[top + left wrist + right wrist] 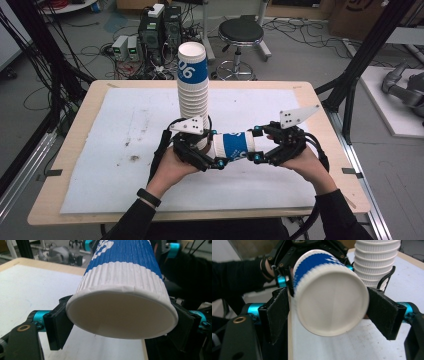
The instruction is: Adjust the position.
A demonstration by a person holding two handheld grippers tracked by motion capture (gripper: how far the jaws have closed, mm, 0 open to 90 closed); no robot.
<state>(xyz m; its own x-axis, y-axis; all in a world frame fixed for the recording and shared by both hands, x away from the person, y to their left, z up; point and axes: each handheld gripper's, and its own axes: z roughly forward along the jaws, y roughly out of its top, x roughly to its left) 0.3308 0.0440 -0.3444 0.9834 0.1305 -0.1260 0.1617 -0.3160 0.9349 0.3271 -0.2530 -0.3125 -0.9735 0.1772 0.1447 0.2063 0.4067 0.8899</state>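
A blue-and-white ribbed paper cup (234, 146) lies on its side just above the table, held between both grippers. My left gripper (212, 151) is shut on its left end; in the left gripper view the jaws press both sides of the cup (122, 290), whose white round end faces the camera. My right gripper (254, 146) clasps the other end; in the right gripper view its black pads (278, 315) flank the cup (329, 302). A tall stack of upside-down matching cups (192, 90) stands right behind the left gripper, and the stack (374, 262) rises beyond the held cup.
A white mat (125, 130) covers most of the wooden table (75, 125), with some dark stains at its left. Beyond the far edge stand a black stool (241, 32) and computer boxes (157, 30) amid cables. Black frame posts (360, 60) rise at both sides.
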